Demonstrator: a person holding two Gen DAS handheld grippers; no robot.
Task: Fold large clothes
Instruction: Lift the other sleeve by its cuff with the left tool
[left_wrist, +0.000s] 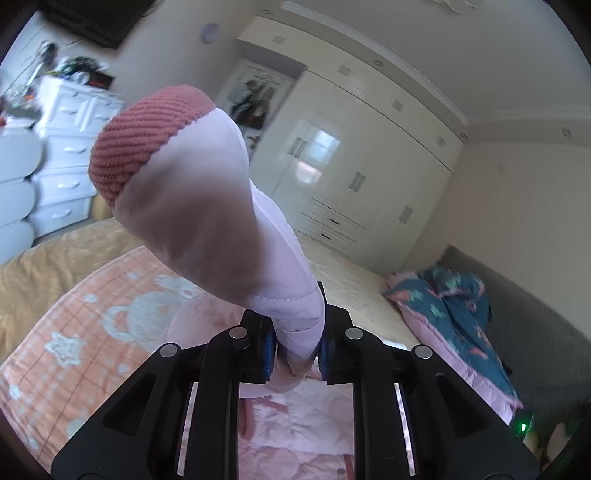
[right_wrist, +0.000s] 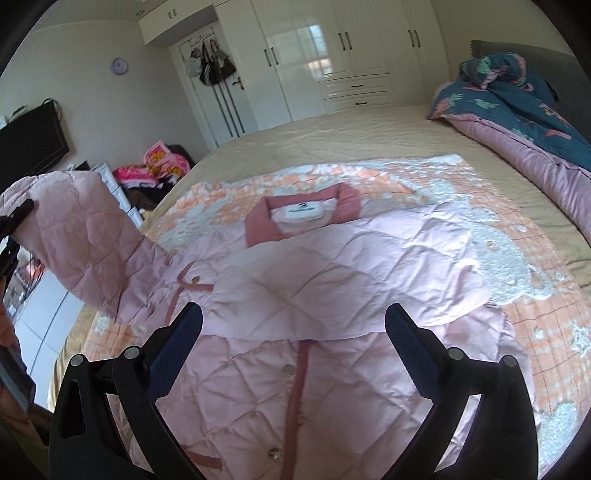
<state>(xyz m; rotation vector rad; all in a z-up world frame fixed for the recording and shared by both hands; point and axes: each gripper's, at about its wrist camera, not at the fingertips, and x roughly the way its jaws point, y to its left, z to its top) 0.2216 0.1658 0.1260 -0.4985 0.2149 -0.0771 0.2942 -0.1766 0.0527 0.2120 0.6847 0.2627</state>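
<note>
Pink quilted jacket (right_wrist: 303, 280) on the bed (right_wrist: 332, 136): our left gripper (left_wrist: 295, 354) is clamped on the sleeve (left_wrist: 207, 206), right gripper (right_wrist: 293, 332) gaping, empty. Next we lay the sleeve across the chest.

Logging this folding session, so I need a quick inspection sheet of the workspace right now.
Surface: bed with an orange patterned blanket spread over it.
Job's things: pink quilted jacket lying on the blanket, one sleeve lifted.
Clutter: bundled teal quilt at the headboard.
Grippers: left gripper shut on the sleeve; right gripper open above the jacket.
Cables: nothing seen.
Surroundings: white wardrobe, drawers.
</note>
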